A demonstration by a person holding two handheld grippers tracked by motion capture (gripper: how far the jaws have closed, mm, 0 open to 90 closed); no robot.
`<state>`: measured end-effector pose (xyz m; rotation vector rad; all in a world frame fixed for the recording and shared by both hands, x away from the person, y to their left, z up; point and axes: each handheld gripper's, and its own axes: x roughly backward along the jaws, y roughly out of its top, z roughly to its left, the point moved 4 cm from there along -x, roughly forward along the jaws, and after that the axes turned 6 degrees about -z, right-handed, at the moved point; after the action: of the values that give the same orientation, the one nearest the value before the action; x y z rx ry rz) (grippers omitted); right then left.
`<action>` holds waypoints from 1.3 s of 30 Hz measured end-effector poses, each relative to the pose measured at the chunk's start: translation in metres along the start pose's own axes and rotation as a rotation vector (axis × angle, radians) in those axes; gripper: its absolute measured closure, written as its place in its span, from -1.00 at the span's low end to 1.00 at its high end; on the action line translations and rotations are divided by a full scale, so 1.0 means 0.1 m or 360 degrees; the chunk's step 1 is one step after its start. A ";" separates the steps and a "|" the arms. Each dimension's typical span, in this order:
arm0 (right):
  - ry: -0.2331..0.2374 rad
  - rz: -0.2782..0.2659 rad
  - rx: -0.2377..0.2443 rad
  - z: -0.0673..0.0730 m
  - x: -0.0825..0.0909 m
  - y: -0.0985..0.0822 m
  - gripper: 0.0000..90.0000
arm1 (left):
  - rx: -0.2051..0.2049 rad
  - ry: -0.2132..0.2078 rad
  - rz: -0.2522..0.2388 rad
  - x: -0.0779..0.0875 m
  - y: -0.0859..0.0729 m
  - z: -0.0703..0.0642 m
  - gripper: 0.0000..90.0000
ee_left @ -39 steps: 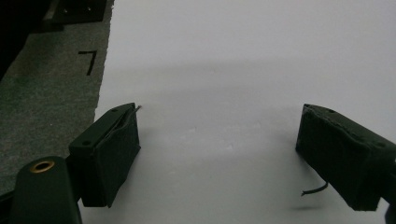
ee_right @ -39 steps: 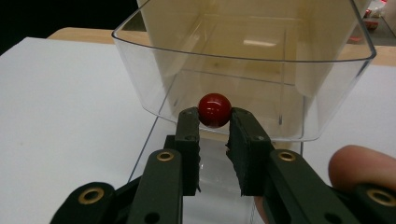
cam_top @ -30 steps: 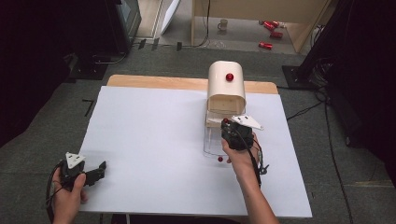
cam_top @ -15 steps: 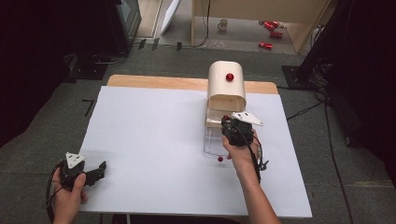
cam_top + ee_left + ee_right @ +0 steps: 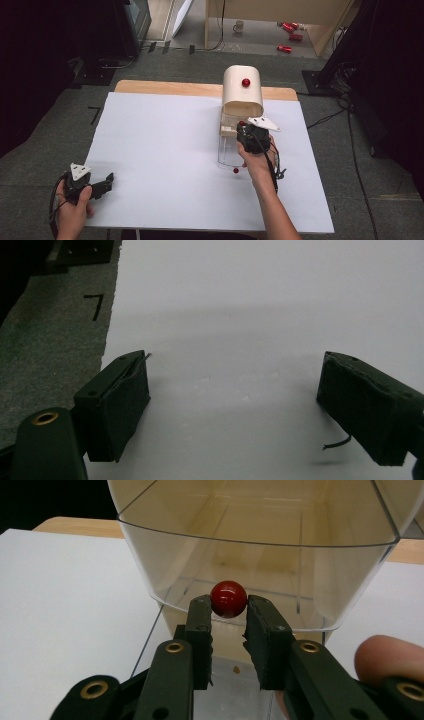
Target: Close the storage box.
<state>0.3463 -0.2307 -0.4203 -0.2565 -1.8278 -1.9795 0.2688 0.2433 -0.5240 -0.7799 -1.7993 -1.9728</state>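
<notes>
Floor (image 5: 45, 135) of grey carpet borders the table (image 5: 165, 150) on the left, with a small black mark (image 5: 96, 305) on it just off the white edge. Left hand (image 5: 70, 210) sits at the table's near-left corner, holding the left gripper (image 5: 102, 184) low over bare white surface; in the left gripper view its jaws stand wide apart with nothing between them, only a stray thread (image 5: 336, 444) curling off the right pad.

Toward the middle-right stands a cream box (image 5: 242, 92) with a rounded top and a red knob (image 5: 245, 82) on it, backed against the wooden strip (image 5: 170, 88) at the table's far edge. A clear bin (image 5: 227, 150) reaches out from under the box toward the person. A red ball (image 5: 235, 170) lies on the table just at the bin's near end.

Right hand (image 5: 256, 162) comes in from the bottom right and holds the right gripper (image 5: 228, 625) at the bin. Its jaws are pinched on a second ball (image 5: 228, 598), which sits between the fingertips (image 5: 200, 607) at the clear curved rim (image 5: 250, 542) of the bin. A fingertip of the hand (image 5: 387, 655) shows at the lower right of that view.
</notes>
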 end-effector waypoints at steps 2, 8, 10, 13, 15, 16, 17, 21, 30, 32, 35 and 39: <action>-0.0004 0.0000 0.0003 0.00 -0.01 0.01 0.63 | 0.0004 0.0000 -0.0003 0.00 0.00 0.00 -0.70; -0.0012 0.0006 0.0006 -0.01 -0.05 0.03 0.63 | 0.0002 -0.0002 -0.0001 0.00 0.00 0.00 -0.70; -0.0013 0.0009 0.0009 0.00 -0.05 0.04 0.63 | 0.0002 -0.0001 -0.0001 0.00 0.00 0.00 -0.70; -0.0009 0.0015 0.0011 -0.01 -0.05 0.04 0.58 | 0.0001 -0.0001 0.0000 0.00 0.00 0.00 -0.70; 0.0004 0.0002 0.0015 -0.01 -0.03 0.04 0.41 | 0.0002 0.0000 -0.0001 0.00 0.00 0.00 -0.70; 0.0027 -0.0001 0.0004 -0.01 -0.01 0.04 0.29 | 0.0002 0.0000 -0.0001 0.00 0.00 0.00 -0.70; 0.0049 -0.0002 -0.0005 -0.01 0.01 0.04 0.19 | -0.0001 0.0000 0.0002 0.00 0.00 0.00 -0.70; 0.0058 -0.0016 0.0011 0.00 0.10 0.00 -0.19 | -0.0003 0.0000 0.0003 0.00 0.00 0.00 -0.70; 0.0118 0.0050 0.0034 0.06 0.35 -0.16 -0.78 | -0.0004 0.0001 0.0005 0.00 0.00 0.00 -0.70; 0.0128 0.0053 0.0024 0.06 0.42 -0.21 -0.81 | -0.0003 0.0001 0.0003 0.00 0.00 0.00 -0.70; 0.0122 0.0050 0.0017 0.07 0.50 -0.28 -0.86 | -0.0003 0.0001 0.0003 0.00 0.00 0.00 -0.70; 0.0109 0.0049 0.0036 0.07 0.61 -0.40 -0.90 | -0.0003 0.0001 0.0004 0.00 0.00 0.00 -0.70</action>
<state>0.2734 -0.2337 -0.4297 -0.2065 -1.7918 -1.9220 0.2687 0.2431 -0.5239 -0.7815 -1.7953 -1.9733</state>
